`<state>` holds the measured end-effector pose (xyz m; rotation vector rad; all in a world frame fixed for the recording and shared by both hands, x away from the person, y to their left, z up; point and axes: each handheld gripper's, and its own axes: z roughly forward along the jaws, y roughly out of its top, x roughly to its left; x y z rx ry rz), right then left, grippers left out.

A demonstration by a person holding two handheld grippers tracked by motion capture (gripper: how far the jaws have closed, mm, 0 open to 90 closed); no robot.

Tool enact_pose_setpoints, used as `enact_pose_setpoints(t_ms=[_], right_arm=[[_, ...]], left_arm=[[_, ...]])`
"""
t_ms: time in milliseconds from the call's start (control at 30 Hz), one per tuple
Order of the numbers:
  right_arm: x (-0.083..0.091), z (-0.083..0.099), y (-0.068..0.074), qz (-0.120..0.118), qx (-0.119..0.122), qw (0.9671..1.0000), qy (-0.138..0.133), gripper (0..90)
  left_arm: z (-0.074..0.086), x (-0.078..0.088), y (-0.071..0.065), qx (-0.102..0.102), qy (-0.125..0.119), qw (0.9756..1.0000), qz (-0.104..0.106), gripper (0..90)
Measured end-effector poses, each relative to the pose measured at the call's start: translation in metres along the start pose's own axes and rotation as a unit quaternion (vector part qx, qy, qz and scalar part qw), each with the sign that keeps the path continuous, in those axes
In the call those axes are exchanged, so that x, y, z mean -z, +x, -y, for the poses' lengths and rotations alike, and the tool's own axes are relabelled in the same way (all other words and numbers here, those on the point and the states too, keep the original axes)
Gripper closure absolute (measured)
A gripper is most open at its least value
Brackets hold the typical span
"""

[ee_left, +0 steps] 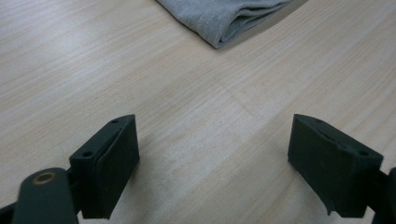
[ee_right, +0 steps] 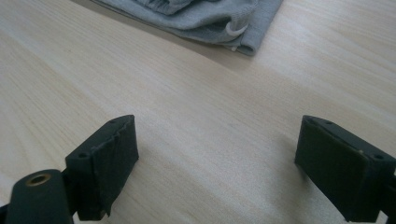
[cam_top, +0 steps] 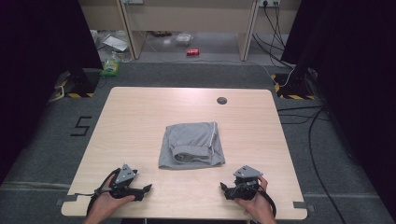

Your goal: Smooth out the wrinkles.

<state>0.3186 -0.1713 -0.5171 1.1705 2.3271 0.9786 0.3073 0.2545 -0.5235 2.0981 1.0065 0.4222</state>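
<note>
In both gripper views the folded grey garment (ee_left: 229, 18) is cut off by the top edge. In the high view the forearms leave the picture at the bottom edge, beyond the table's (cam_top: 140, 116) near edge.

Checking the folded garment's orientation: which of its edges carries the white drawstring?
The right-hand edge of the grey folded shorts, on the right gripper's side. The white cord runs along it; the other edges show plain grey fabric.

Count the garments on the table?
1: grey folded shorts at the table centre, beyond the open left gripper and right gripper. Folds could hide another.
</note>
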Motion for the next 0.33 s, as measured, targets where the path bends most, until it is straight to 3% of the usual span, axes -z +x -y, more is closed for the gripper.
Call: enact_pose_setpoints(t_ms=[333], right_arm=[[-0.0002, -0.0003, -0.0004, -0.001, 0.002, 1.0, 0.001, 13.2]], left_arm=[[0.0, -0.0001, 0.0, 0.0, 0.0, 1.0, 0.0, 15.5]])
